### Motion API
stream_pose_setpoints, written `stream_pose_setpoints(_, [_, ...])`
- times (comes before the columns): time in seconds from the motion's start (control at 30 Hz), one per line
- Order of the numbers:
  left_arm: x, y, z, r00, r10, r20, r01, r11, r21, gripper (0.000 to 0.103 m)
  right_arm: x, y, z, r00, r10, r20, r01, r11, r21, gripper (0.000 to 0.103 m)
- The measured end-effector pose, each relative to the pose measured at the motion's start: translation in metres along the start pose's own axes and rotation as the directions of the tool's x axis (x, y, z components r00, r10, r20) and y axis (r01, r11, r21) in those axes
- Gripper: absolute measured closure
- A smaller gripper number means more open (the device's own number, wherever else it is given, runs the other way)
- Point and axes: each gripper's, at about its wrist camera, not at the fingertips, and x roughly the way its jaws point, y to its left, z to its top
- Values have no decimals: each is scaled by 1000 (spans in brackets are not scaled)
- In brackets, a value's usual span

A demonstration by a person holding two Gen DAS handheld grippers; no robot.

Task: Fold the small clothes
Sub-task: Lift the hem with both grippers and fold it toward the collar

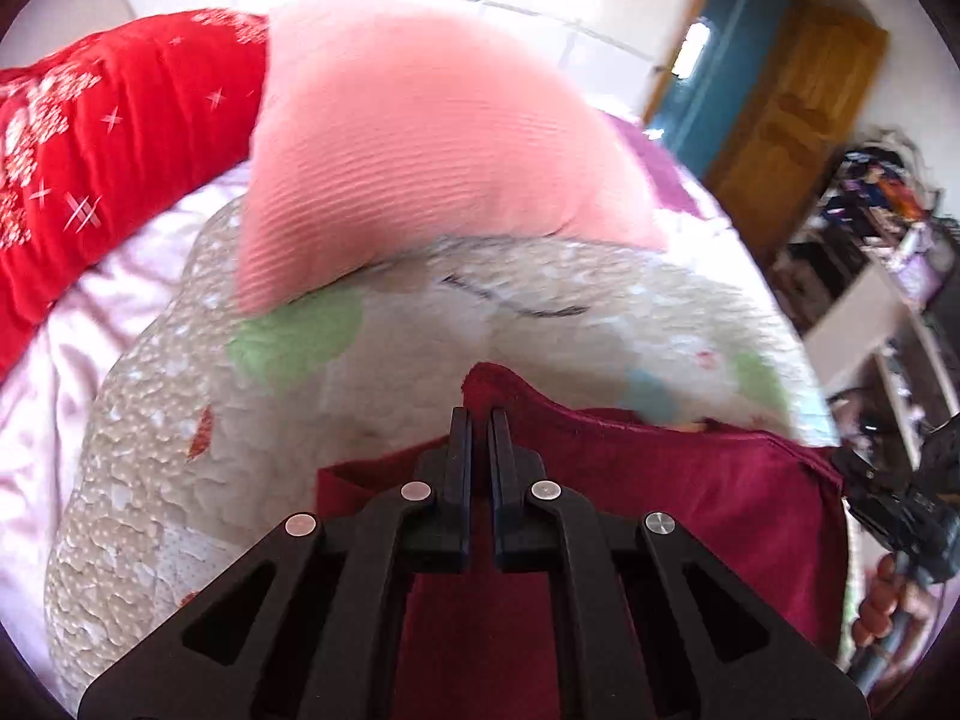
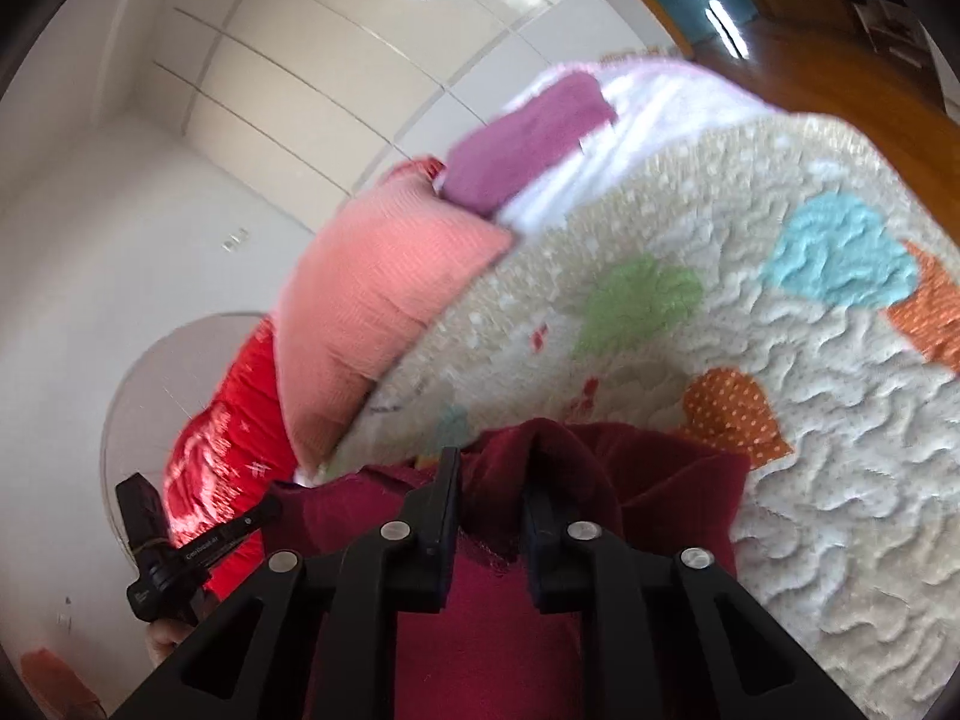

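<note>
I am pinching a corner of the dark red garment (image 1: 660, 480) with my left gripper (image 1: 478, 420), its jaws nearly pressed together. My right gripper (image 2: 492, 462) is gripping a bunched fold of it, jaws set wider. The garment is hanging over the quilted bedspread (image 2: 810, 450), near the pink pillow (image 1: 420, 150).

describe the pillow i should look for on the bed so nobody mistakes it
Start at the patchwork quilt covering the bed. At its far edge leans the salmon-pink pillow, between a red cushion and a purple one. Only it has fine ribbed stripes and no print.
</note>
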Motion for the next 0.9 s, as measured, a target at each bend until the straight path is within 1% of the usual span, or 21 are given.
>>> stream_pose_setpoints(0.03, [11,2,-3,1000,16,-26,-16,1000,-7,100,10,-1,2,998,-46,-34,46,999,4,59])
stream_pose_setpoints(0.07, [18,3,-4,999,24,-45,-25,1000,-18,100,13,-1,3,996,-85,-29,86,996,3,59])
stream_pose_setpoints(0.1, [27,7,-7,997,25,-67,-28,999,-43,100,6,0,5,995,-104,8,104,995,-1,59])
stream_pose_setpoints(0.13, [32,12,-8,997,12,-80,-17,998,-64,99,-5,2,7,993,-107,56,108,994,-1,58])
stream_pose_setpoints(0.17, [31,14,-6,997,5,-82,-11,997,-74,99,-19,3,9,989,-99,108,99,995,6,58])
stream_pose_setpoints(0.2, [29,17,-6,997,-10,-78,3,996,-89,99,-32,4,10,985,-98,142,97,995,10,58])
stream_pose_setpoints(0.23, [25,18,-7,997,-20,-72,13,995,-100,98,-43,6,10,982,-98,162,99,995,4,58])
stream_pose_setpoints(0.27, [19,19,-7,998,-24,-65,17,994,-105,98,-51,9,10,982,-93,162,98,995,-22,58])
stream_pose_setpoints(0.37, [-4,19,-8,999,-19,-26,17,997,-80,98,-53,30,0,992,-79,97,95,979,-179,58])
stream_pose_setpoints(0.43, [-20,18,-16,999,-23,-23,22,998,-54,98,-41,41,-12,997,-67,35,74,961,-266,60])
stream_pose_setpoints(0.47, [-22,17,-16,999,-23,-26,22,999,-49,98,-32,41,-18,996,-84,10,83,953,-291,60])
stream_pose_setpoints(0.5, [-27,17,-23,999,-25,-29,24,999,-42,98,-22,40,-21,992,-126,0,120,946,-302,60])
stream_pose_setpoints(0.57, [-34,19,-35,999,-18,-40,17,1000,-24,98,7,24,-19,975,-219,-29,202,939,-278,60])
stream_pose_setpoints(0.63, [-36,22,-48,998,0,-63,-2,1000,-26,98,30,0,-13,955,-286,-79,263,940,-219,67])
stream_pose_setpoints(0.7, [-36,25,-60,997,-3,-81,0,999,-35,98,27,-4,-10,958,-282,-59,269,948,-172,68])
stream_pose_setpoints(0.77, [-41,29,-75,996,-18,-86,13,999,-52,98,15,8,-13,957,-288,-34,278,944,-176,65])
stream_pose_setpoints(0.8, [-44,31,-81,996,-23,-87,18,998,-56,98,6,18,-18,961,-276,-27,265,944,-196,64])
stream_pose_setpoints(0.87, [-56,32,-97,996,-39,-78,35,998,-56,98,-7,38,-31,975,-220,-42,203,948,-245,64])
stream_pose_setpoints(0.9, [-60,32,-104,997,-37,-74,33,998,-54,93,-10,46,-39,978,-202,-51,182,947,-265,64])
